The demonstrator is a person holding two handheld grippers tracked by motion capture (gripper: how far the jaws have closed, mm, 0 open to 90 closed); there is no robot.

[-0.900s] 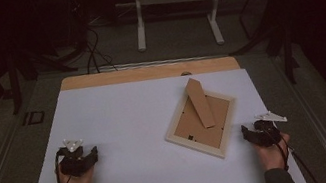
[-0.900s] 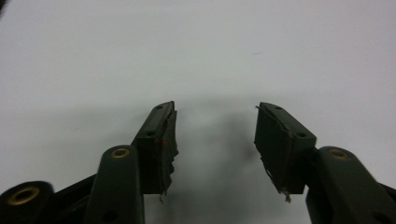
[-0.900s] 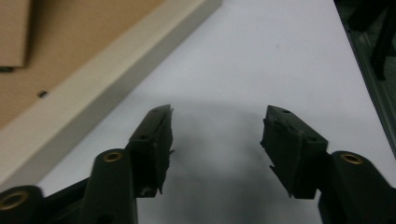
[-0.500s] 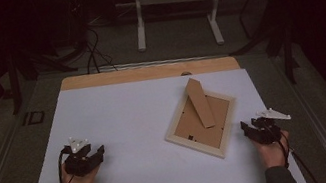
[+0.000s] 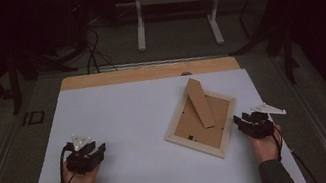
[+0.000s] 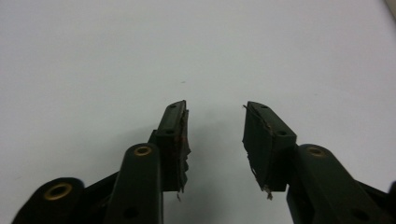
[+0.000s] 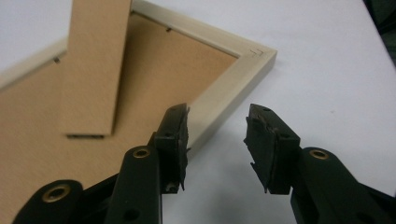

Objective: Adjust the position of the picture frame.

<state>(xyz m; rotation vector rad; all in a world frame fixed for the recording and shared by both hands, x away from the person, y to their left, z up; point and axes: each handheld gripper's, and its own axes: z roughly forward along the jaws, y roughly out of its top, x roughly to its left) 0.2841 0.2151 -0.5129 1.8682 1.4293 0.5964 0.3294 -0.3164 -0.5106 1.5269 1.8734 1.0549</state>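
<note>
White sheet over the table, wide and bare around both grippers. On it, face-down, a picture frame with pale wooden rim and brown backing board, lying well right of the middle, turned diagonally to the table's edges, one corner pointing toward the person. Long axis running from the near-right side up toward the far-left. Across the backing, a cardboard stand flap, its length following roughly the same diagonal and reaching past the far corner of the frame.

Right gripper just beside the frame's right edge, jaws apart with nothing between them, aimed toward the frame. Through the right gripper view: frame rim directly ahead and slightly left of the gripper, the left jaw's tip overlapping the rim in the picture, the right jaw over bare sheet; contact not possible to tell. Frame corner ahead and to the right, flap farther in to the left.

Left gripper well apart from the frame, far off to its left, jaws likewise parted and empty. Through the left gripper view: plain white sheet ahead of the gripper.

Nearer by far: the right hand. Judged from this, a short push ahead and leftward enough to straddle the rim; for the left, a long reach rightward across bare sheet.
</note>
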